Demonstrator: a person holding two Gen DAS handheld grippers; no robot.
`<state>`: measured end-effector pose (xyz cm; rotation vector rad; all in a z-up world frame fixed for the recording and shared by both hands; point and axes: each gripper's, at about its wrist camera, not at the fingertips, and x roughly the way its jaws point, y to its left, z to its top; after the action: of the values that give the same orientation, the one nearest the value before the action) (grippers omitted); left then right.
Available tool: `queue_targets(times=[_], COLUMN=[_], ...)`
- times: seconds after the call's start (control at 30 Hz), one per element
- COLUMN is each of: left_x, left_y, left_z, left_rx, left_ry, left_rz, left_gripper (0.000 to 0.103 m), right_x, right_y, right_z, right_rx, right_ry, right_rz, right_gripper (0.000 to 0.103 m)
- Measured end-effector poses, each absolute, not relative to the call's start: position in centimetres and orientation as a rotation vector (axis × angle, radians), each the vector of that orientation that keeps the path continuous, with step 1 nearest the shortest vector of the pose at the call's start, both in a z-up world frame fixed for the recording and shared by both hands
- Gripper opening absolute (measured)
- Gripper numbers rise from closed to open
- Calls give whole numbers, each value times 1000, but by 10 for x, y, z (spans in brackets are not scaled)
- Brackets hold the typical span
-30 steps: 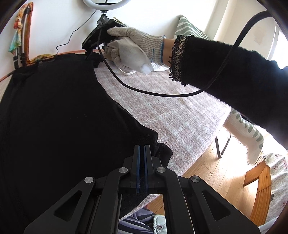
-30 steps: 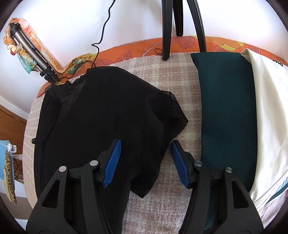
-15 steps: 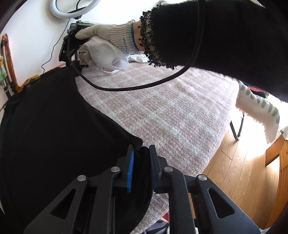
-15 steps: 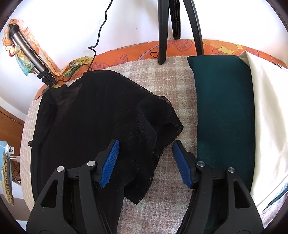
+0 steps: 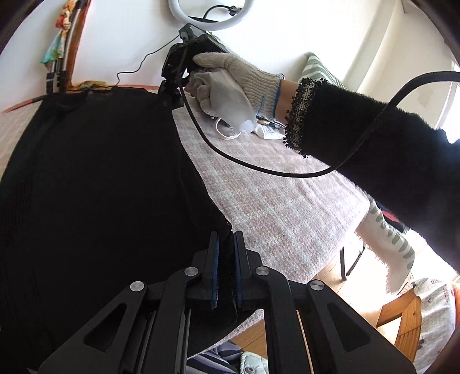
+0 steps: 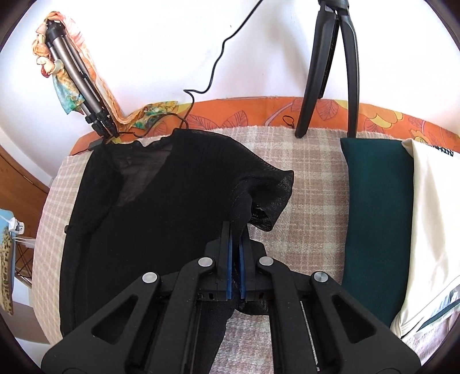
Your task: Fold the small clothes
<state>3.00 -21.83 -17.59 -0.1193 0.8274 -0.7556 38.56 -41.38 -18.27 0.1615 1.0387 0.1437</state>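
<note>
Right wrist view showed the plaid beige blanket-covered table [image 6: 313, 184] with the sheer black mesh garment [image 6: 161, 201] spread across its left part, a folded dark green cloth [image 6: 376, 218] well apart on the right. The gloved right hand [image 5: 230, 83] reached over the far edge. The right gripper [image 6: 235, 253] was pinched tight on a sleeve; the left gripper [image 5: 225, 267] was clamped narrowly on the near hem.

Ring light [image 5: 201, 17], tripod [image 6: 77, 86], orange floral cloth [image 6: 230, 115] behind
</note>
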Motion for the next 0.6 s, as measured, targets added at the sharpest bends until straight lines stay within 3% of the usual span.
queue_targets(times=[0.33, 0.6], left_x=[30, 37], left_y=[-176, -152], left_z=[-180, -191], left_rx=[-208, -279], left_ry=[828, 860], left_rz=[-709, -660], left_gripper=[7, 7], right_x=[401, 415], right_y=[-337, -262], right_z=[-149, -182], right_rx=[44, -94], right_ry=[1011, 1059], right_rz=[179, 198], right_gripper=[5, 5])
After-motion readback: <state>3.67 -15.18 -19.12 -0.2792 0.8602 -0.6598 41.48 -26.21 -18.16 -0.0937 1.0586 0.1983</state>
